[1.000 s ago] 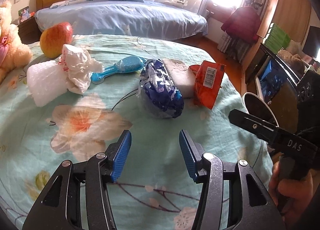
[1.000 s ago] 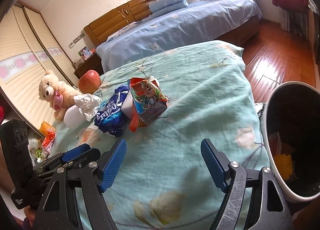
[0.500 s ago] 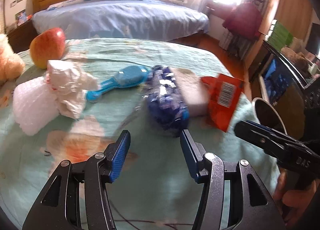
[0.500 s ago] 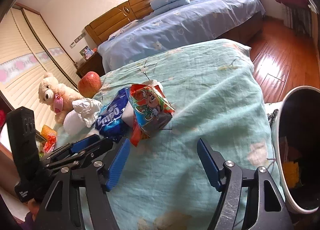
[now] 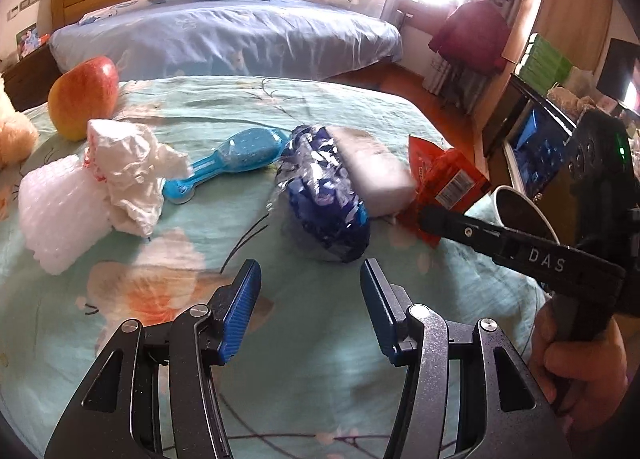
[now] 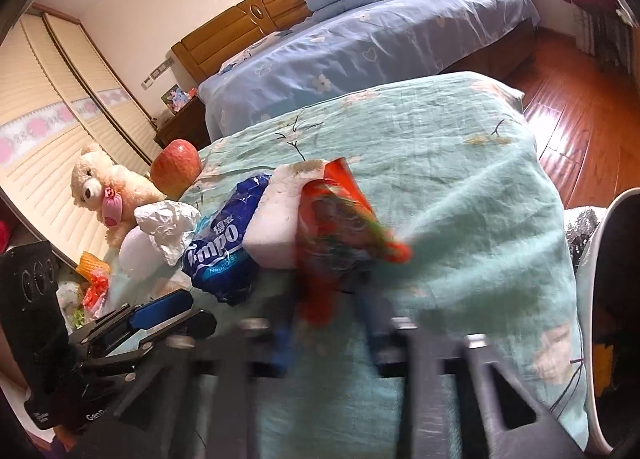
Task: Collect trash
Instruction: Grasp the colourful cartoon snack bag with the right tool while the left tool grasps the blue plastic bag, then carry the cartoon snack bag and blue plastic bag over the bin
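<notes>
Right gripper is closing its jaws on the orange-red snack wrapper; the frame is blurred, but the wrapper's lower edge is sitting between the blue pads. The wrapper is lying on the teal floral bedspread, touching a white foam block, which is leaning against a blue tissue pack. Left gripper is hovering half open, holding nothing, just short of the tissue pack. A white bin is standing at the bed's right edge.
</notes>
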A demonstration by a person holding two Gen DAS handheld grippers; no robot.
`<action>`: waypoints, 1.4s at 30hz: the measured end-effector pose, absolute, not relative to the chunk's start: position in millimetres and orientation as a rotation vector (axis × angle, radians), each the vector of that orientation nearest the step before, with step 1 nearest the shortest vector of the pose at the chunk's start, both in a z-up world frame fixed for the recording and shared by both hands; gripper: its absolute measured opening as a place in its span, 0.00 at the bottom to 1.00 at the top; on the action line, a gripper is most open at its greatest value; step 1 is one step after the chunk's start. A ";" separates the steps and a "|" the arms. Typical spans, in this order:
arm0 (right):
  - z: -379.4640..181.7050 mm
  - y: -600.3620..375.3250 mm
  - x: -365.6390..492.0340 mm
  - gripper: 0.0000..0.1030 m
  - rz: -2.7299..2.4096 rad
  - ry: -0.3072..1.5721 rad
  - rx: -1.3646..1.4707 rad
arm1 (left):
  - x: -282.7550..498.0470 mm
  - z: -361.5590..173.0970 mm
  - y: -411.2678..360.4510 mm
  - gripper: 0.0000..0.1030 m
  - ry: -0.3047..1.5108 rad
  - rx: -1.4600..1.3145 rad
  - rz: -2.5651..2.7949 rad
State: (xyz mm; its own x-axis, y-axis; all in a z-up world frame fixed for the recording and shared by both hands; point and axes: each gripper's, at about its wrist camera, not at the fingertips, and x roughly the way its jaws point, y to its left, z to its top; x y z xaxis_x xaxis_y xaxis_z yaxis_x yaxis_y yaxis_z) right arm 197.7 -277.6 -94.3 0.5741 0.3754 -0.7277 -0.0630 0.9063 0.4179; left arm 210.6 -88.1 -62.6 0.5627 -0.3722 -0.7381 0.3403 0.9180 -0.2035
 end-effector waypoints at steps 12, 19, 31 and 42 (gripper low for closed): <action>-89.8 -300.4 175.5 0.06 0.242 0.919 0.380 | 233.5 -69.8 -102.8 0.07 0.901 -0.063 -0.391; -86.3 -308.0 158.8 0.04 0.232 0.907 0.391 | 214.9 -60.7 -100.7 0.05 0.846 -0.052 -0.390; -77.3 -319.5 128.2 0.03 0.223 0.880 0.399 | 166.1 -45.7 -106.3 0.04 0.781 -0.059 -0.454; -70.3 -347.8 98.5 0.03 0.153 0.851 0.408 | 146.0 -44.7 -147.3 0.04 0.793 -0.014 -0.546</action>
State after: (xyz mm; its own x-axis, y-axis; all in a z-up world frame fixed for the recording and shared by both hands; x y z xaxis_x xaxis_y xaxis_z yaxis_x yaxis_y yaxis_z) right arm 98.5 -347.8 -70.3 0.6540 0.2914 -0.6981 0.0298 0.9122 0.4086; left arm 146.0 -147.3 -44.7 0.5710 -0.4705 -0.6728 0.4604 0.8620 -0.2122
